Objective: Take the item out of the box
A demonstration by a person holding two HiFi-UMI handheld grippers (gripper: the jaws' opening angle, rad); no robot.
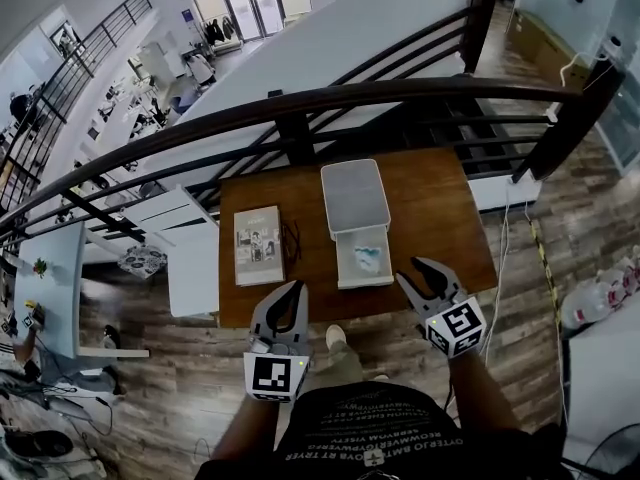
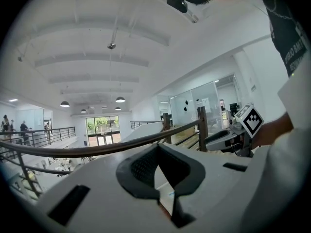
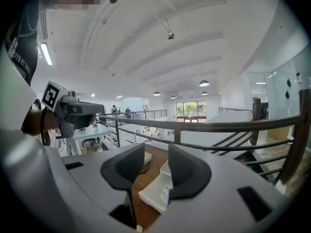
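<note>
- Leftmost on the table (image 1: 440, 208) is a book (image 1: 259, 245), lying flat with a dark wiry thing (image 1: 291, 242) just beside it. I can't tell what that is. Neither belongs to my job, so I judge both should stay put.
- Next, the left gripper (image 1: 288, 303) hangs at the near edge of the table, short of everything on it. Its jaws are spread with nothing between them. It looks ready either to steady the box or simply to keep clear.
- Then the box (image 1: 345, 268) sits mid-table with its open tray facing me. The lid (image 1: 355, 198) lies flat at the tray's far end, so the opening is free from above.
- Inside the tray lies the item (image 1: 367, 258), pale with a bluish patch and not yet lifted. It sits low between the walls, so I judge a steep reach from above suits it best.
- Lastly, the right gripper (image 1: 415, 276) hovers just right of the tray's near corner, touching nothing. Its jaws stand wide and empty and point toward the tray. This is the nearer tool, so I would make the pick with it.
</note>
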